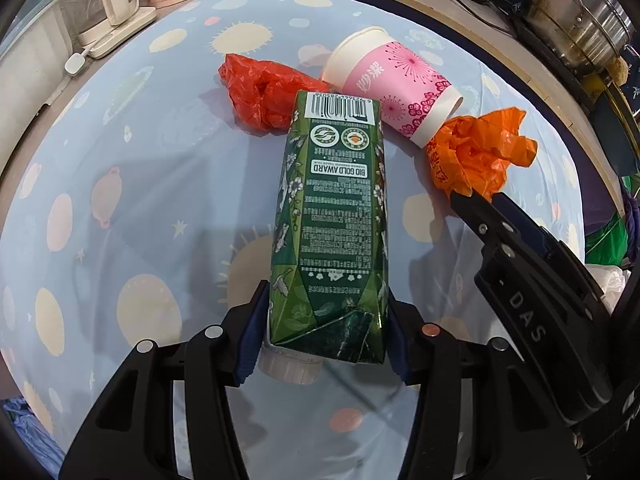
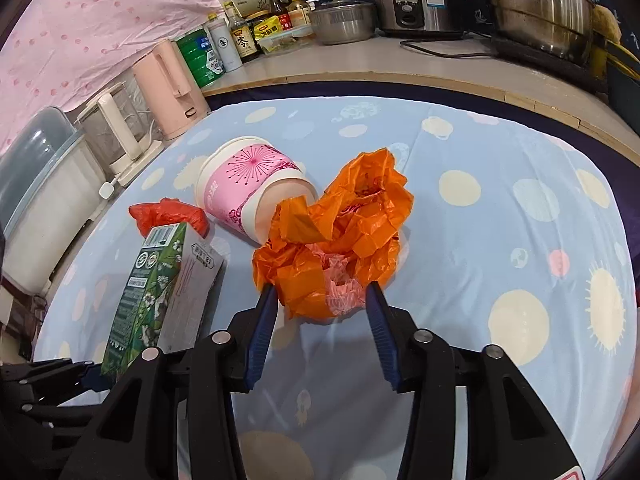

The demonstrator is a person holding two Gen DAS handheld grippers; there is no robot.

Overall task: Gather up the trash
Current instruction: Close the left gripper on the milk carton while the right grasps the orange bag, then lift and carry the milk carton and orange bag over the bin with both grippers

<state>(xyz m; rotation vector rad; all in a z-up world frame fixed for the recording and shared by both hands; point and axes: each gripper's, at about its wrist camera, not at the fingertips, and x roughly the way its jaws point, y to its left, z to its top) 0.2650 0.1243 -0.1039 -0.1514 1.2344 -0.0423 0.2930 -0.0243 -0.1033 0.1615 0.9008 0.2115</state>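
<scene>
My left gripper (image 1: pixel 326 328) is shut on a green drink carton (image 1: pixel 332 208), its blue pads pressing both sides near the capped end. The carton lies lengthwise on the blue patterned cloth (image 1: pixel 140 184) and also shows in the right wrist view (image 2: pixel 144 292). My right gripper (image 2: pixel 320 300) has its fingertips against both sides of a crumpled orange plastic bag (image 2: pixel 340 240), gripping its near end; the left wrist view shows the same bag (image 1: pixel 480 152). A pink and white paper cup (image 1: pixel 392 80) lies on its side beyond the carton. A crumpled red plastic bag (image 1: pixel 264 92) lies to its left.
Along the cloth's left edge stand a pink kettle (image 2: pixel 168 88), a white blender (image 2: pixel 116 136) and a lidded bin (image 2: pixel 44 184). On the counter behind are bottles and cans (image 2: pixel 240 40), steel pots (image 2: pixel 540 4) and a rice cooker (image 2: pixel 416 0). Bare cloth lies to the right (image 2: pixel 520 240).
</scene>
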